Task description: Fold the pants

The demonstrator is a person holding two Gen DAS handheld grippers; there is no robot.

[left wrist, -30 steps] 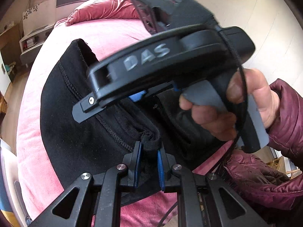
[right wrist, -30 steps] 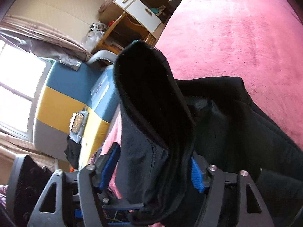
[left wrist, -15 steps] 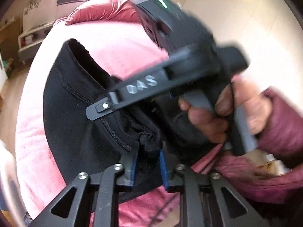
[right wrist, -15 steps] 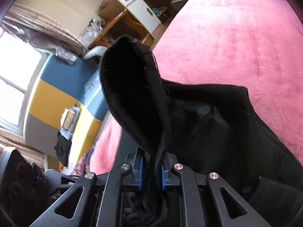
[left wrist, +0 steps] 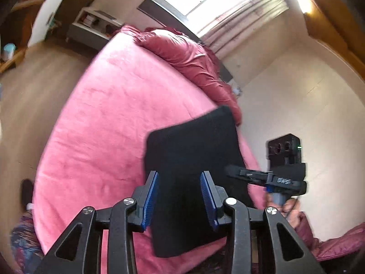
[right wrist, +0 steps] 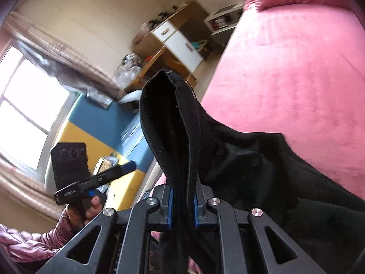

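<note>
On the pink bed [left wrist: 109,105], in the left wrist view, the black pants [left wrist: 191,157] lie folded beyond the left gripper [left wrist: 179,201], whose jaws stand wide and empty. In the right wrist view, the right gripper [right wrist: 183,202] pinches a pants edge — likely risk: lifting one-handed drags the fold apart.

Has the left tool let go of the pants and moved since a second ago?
Yes. The left tool has opened and pulled back from the pants, away from the bed.
</note>
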